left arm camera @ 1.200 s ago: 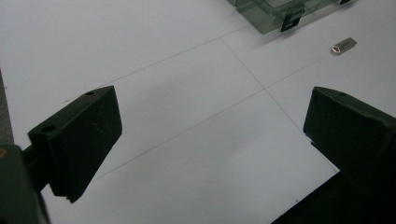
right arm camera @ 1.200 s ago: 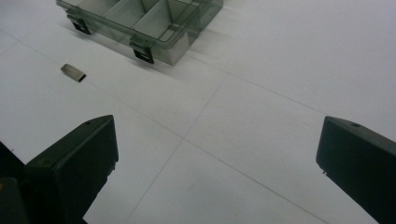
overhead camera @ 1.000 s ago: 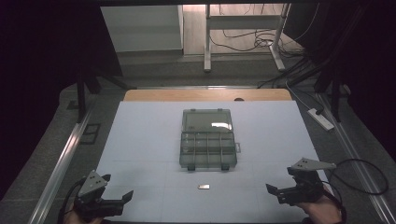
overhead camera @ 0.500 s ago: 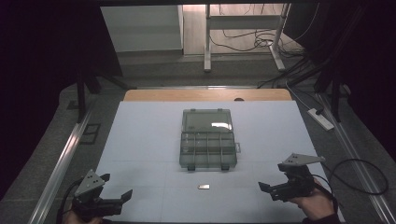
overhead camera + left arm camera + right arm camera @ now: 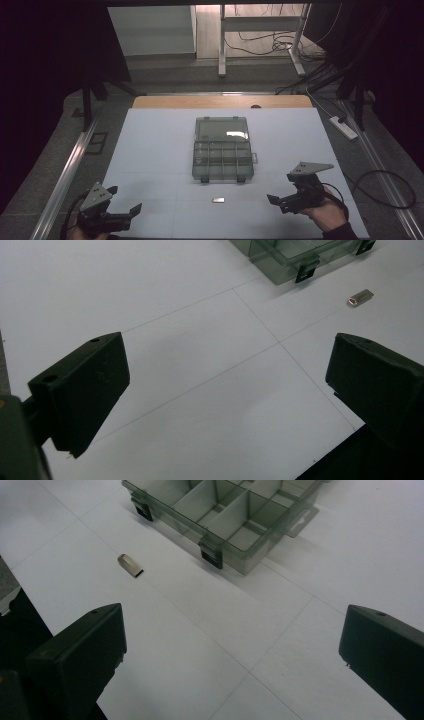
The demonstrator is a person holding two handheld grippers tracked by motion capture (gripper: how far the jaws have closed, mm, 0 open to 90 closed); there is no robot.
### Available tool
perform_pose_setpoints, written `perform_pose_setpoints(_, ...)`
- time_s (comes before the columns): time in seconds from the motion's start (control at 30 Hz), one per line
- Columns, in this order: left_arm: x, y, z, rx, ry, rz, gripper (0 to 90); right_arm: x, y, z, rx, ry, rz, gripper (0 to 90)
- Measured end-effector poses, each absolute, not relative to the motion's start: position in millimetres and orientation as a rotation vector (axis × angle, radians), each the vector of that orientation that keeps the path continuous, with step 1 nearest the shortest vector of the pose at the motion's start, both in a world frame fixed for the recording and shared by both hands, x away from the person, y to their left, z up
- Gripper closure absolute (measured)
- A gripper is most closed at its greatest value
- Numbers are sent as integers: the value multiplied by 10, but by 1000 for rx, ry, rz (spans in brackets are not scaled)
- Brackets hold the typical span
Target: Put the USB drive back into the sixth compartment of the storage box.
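A clear grey compartment box (image 5: 223, 148) lies open in the middle of the white table (image 5: 150, 150), its lid folded back and its compartments bare (image 5: 225, 515). A small silver metal piece (image 5: 217, 200) lies flat in front of the box (image 5: 360, 297) (image 5: 130, 565). My left gripper (image 5: 125, 207) sits at the near left corner, jaws wide open and nothing between them. My right gripper (image 5: 277, 200) hovers at the near right, held by a hand (image 5: 325, 210), also open, to the right of the metal piece.
A wooden strip (image 5: 220, 101) borders the table's far edge. A white power strip (image 5: 342, 127) and cables lie on the floor at the right. Metal rails (image 5: 65, 175) run along both sides. A desk frame (image 5: 260, 35) stands behind.
The right gripper has moved left and a bit forward toward the metal piece. The left gripper has shifted slightly right along the near edge.
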State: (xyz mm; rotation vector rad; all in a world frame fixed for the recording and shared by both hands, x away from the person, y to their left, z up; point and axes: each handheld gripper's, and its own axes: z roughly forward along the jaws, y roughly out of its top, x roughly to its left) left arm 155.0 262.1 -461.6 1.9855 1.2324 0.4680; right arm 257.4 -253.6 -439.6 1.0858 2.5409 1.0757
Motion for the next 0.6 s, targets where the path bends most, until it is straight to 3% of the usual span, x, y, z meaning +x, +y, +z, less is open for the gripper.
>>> perform_pose_setpoints(0.6, 1548, 2615, -4615, 1993, 1226, 473, 43, 2650, -2208, -4459, 1016, 2641, 1058, 0)
